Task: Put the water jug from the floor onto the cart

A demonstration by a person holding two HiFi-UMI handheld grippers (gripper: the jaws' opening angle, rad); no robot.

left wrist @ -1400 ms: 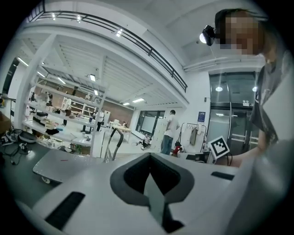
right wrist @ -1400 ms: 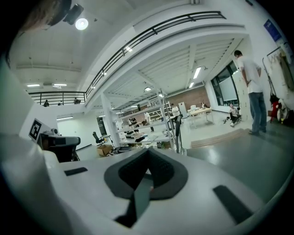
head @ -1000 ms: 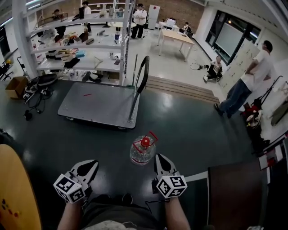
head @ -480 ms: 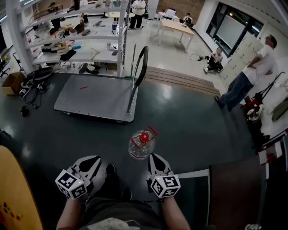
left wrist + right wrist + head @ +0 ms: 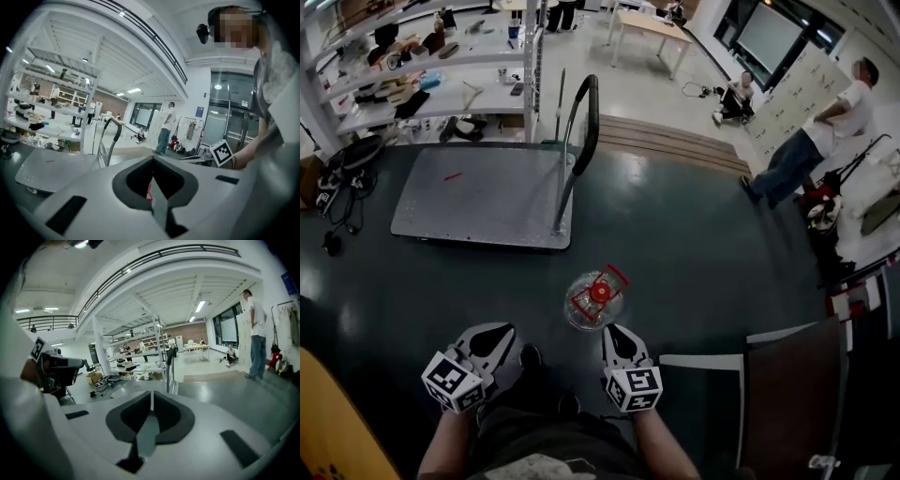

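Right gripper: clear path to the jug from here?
Likely yes: the jug sits on open floor just ahead of the right gripper, nothing between. Its jaws are shut, so they must open first.

The head view looked steeply down from above onto the dark floor [image 5: 694,253] and the cart [image 5: 478,192]. The left gripper view and right gripper view sat low, close behind their jaws, facing almost level; all three shared the cart's handle [image 5: 581,122].

Left gripper [image 5: 491,337] and right gripper [image 5: 616,339] were held low in front of the body, side by side but apart, both pointing forward. Jaws on each were pressed together. Bare forearms [image 5: 664,448] came in from the bottom edge, marker cubes facing up.
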